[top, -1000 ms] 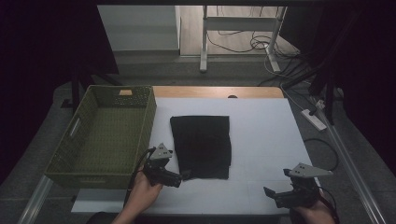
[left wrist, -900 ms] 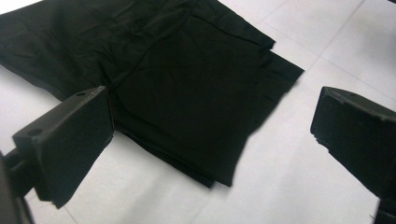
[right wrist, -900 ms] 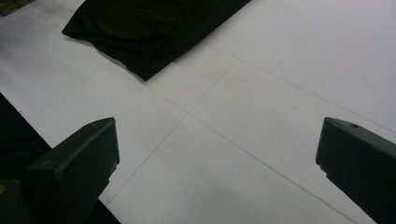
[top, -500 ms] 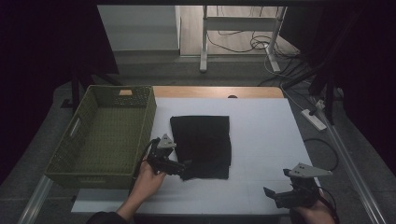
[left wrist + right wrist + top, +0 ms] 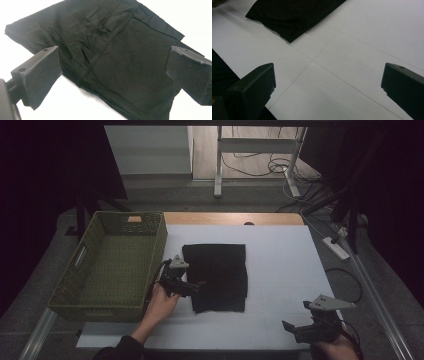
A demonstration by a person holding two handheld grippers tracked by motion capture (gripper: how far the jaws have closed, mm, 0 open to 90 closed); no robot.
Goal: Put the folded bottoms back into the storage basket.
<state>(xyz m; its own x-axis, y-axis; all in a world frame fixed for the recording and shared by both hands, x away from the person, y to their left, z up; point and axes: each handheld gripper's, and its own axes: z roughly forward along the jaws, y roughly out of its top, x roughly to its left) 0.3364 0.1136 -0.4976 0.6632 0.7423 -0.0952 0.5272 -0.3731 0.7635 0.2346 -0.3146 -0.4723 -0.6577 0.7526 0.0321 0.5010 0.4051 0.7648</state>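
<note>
Your left tongs (image 5: 196, 285), spread wide, hover at the left edge of the folded black cloth (image 5: 218, 276) on the white table (image 5: 285, 255), seemingly poised to pinch it, while your right tongs (image 5: 289, 326) wait released, well away.

Matt black cloth (image 5: 117, 57); smooth white table (image 5: 352, 50); woven basket (image 5: 112, 265).

**Left gripper over folded black cloth**

The left gripper (image 5: 113, 72) has its two black jaws spread wide apart, one at the lower left and one at the right edge. Between and beyond them lies a black folded cloth (image 5: 105, 50) on a white table surface (image 5: 62, 105). The cloth shows wrinkles and a seam running diagonally, with layered edges at its upper right.
</note>
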